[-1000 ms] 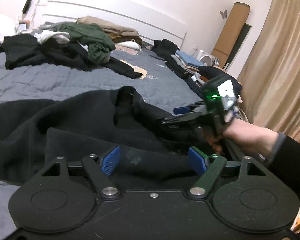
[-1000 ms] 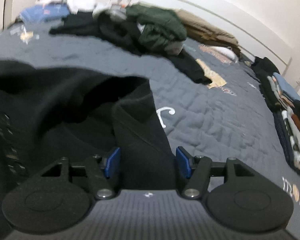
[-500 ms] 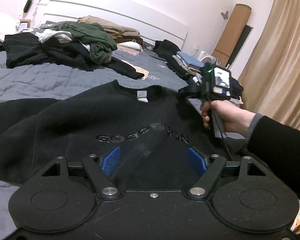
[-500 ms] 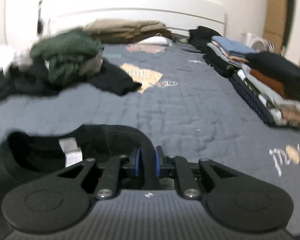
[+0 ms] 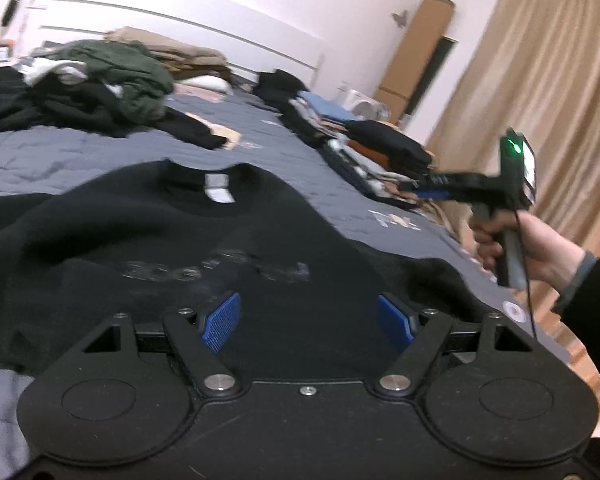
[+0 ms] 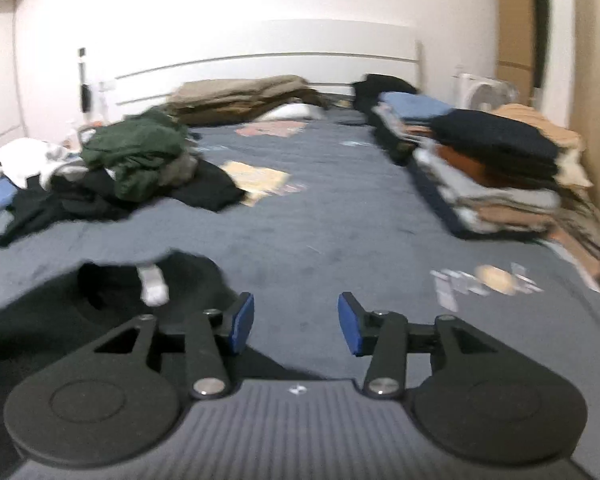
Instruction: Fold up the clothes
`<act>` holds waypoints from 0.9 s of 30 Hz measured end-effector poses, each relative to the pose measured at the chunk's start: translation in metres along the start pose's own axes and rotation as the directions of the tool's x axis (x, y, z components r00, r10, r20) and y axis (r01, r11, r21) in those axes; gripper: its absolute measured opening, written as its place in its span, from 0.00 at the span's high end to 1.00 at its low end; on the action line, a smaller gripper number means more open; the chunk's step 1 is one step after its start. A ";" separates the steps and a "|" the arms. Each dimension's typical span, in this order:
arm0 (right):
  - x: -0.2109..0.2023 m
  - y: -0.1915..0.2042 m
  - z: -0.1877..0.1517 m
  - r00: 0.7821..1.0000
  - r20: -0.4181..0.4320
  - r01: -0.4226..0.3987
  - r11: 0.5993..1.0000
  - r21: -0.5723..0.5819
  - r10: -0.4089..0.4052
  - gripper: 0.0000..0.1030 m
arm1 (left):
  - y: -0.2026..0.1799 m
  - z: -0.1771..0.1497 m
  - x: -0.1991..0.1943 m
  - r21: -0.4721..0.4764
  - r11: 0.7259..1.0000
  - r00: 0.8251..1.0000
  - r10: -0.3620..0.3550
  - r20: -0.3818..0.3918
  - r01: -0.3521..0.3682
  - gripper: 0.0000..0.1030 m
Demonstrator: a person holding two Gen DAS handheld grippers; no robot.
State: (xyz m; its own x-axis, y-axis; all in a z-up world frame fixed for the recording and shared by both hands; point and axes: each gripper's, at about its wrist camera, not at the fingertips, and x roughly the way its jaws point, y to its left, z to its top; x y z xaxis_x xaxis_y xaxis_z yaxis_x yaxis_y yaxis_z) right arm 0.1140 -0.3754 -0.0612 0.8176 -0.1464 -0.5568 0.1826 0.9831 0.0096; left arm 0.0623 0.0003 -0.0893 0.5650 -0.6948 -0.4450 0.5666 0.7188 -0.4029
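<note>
A black sweatshirt [image 5: 220, 248] lies spread front up on the grey bedspread [image 5: 60, 160], its faint chest lettering and white neck label showing. My left gripper [image 5: 308, 320] hovers open over its lower part, the dark cloth lying under and between the wide blue pads. A hand [image 5: 540, 248] holds my right gripper [image 5: 424, 188] raised off the sweatshirt's right shoulder, beyond the garment. In the right wrist view that gripper [image 6: 296, 324] has its jaws opening with only bedspread [image 6: 340, 220] seen between them. The sweatshirt's collar [image 6: 112, 292] lies to its lower left.
A heap of unfolded clothes [image 6: 132, 160], green on top, lies at the back left. Folded stacks [image 6: 492, 168] line the bed's right edge. Tan folded items [image 6: 240, 96] rest by the white headboard. A beige curtain [image 5: 540, 80] and a fan [image 6: 484, 92] stand to the right.
The right gripper shut on the bunched sweatshirt's shoulder, drew it out flat to the right, then let go and lifted away to the right. The left gripper stayed open over the hem.
</note>
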 end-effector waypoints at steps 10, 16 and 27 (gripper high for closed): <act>-0.053 -0.107 -0.083 0.962 -0.126 0.246 0.969 0.016 -0.242 0.37 | -0.057 -0.008 0.010 0.057 0.977 0.979 -0.204 -0.019 0.204 0.25; -0.078 -0.130 -0.122 0.960 -0.150 0.247 0.968 0.045 -0.238 0.31 | -0.082 -0.012 0.023 0.085 0.967 0.971 -0.238 -0.029 0.240 0.25; -0.117 -0.182 -0.156 0.954 -0.178 0.282 0.923 0.262 -0.241 0.29 | -0.093 -0.028 0.033 0.090 0.946 0.949 -0.306 -0.076 0.313 0.25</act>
State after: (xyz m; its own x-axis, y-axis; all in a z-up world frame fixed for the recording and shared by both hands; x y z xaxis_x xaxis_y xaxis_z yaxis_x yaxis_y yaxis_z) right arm -0.0999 -0.5205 -0.1270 0.6387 -0.3574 -0.6815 0.5425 0.8372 0.0695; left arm 0.0118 -0.0889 -0.0893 0.3166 -0.8776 -0.3599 0.7665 0.4602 -0.4480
